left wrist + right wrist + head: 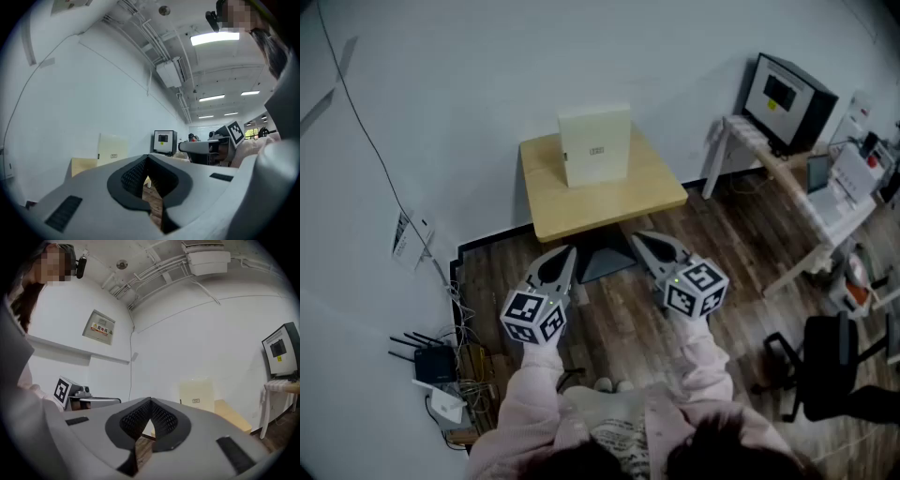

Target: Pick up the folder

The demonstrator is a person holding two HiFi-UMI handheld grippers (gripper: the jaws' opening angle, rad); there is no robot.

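A cream folder [595, 143] stands upright at the back of a small wooden table [609, 202] against the white wall. It also shows in the left gripper view as the folder [112, 147] and in the right gripper view as the folder [197, 392]. My left gripper [570, 251] is shut and empty, held level short of the table's near edge. My right gripper [637, 236] is likewise shut on nothing, beside it to the right. Both point toward the table. The left gripper [146, 158] and right gripper [150, 401] tips meet in their own views.
A white desk [787, 178] with a monitor [786, 98] stands at the right. A black office chair [830, 361] sits at the lower right. A router and cables [441, 375] lie on the floor at the left. The floor is dark wood.
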